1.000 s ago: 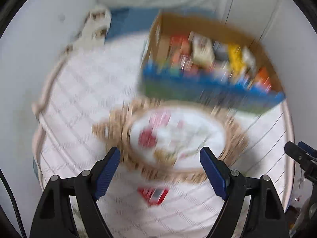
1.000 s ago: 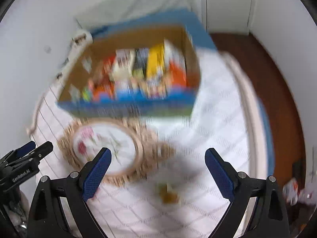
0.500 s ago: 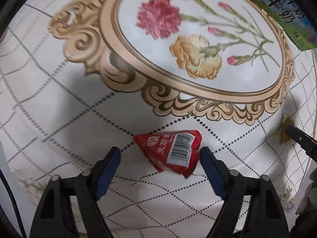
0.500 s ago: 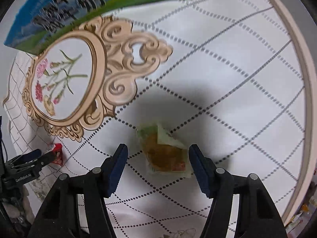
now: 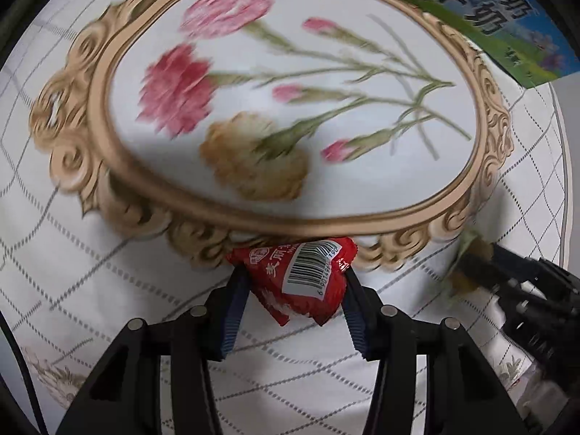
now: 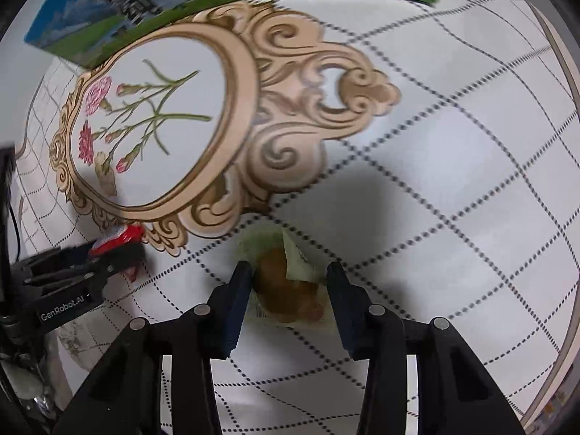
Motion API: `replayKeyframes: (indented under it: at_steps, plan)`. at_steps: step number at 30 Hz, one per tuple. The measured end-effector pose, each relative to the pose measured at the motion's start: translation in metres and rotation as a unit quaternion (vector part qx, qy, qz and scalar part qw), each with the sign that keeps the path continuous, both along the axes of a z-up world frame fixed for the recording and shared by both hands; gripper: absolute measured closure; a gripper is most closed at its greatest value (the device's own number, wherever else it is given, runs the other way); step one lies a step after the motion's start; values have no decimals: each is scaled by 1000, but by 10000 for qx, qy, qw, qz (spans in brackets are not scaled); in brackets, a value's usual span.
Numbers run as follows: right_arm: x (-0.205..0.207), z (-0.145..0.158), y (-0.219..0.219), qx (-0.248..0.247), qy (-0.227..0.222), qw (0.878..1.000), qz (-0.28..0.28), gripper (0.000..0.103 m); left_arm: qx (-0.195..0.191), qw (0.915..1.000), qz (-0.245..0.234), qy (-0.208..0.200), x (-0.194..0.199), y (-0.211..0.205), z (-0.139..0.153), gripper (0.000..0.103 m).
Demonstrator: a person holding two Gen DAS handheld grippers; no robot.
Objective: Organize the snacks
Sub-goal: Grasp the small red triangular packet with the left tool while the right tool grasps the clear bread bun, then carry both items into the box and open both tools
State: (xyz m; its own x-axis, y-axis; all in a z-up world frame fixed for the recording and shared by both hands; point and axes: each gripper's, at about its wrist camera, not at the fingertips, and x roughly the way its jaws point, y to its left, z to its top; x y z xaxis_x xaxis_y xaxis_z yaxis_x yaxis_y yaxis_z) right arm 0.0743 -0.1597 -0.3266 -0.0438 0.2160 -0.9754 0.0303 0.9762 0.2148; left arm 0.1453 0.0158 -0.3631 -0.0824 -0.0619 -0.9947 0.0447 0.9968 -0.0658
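The left gripper (image 5: 295, 282) points down at a white tablecloth (image 5: 90, 290) with dotted grey lines. Its two blue pads are closing in on a red snack packet (image 5: 301, 279), and both pads already touch its sides. The packet lies flat on the cloth, just at the near edge of a printed gold frame (image 5: 253, 217) with pink and tan flowers inside. The packet is shaped like a triangle; its wide edge faces the frame and its pointy end faces the gripper, so its long way runs left to right between the pads. A white barcode label sits on top of it. The right gripper (image 6: 290, 282) is squeezed tight on a see-through snack packet (image 6: 290, 286) with something brown inside. This one lies on the cloth to the right of the gold frame, with its long way running from far to near between the pads. A blue and green box (image 6: 108, 18) stands at the far side of the cloth.
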Motion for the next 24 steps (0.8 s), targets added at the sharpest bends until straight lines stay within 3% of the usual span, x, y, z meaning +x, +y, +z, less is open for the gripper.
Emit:
replayKeyframes:
  at_steps: [3,6,8,13,17,24]
  plan:
    - [0,-5,7,-55,72,9999,78,56,158,9994,-223,195,6,-14,-15,38]
    - [-3,-6,7,5,111,9999,10,54,161,9993,-266,198,4,-17,-20,37]
    - [4,-8,8,136,242,9996,21,41,146,9994,-250,188,5,-17,-20,37]
    - [-1,-16,15,155,306,9994,31,34,202,9994,-262,75,0,-4,-11,55]
    - [2,-22,24,-55,142,9998,158,48,184,9996,-191,44,1,14,-2,59]
    - [5,0,33,77,-82,9997,198,53,47,9997,-178,-155,5,11,37,61]
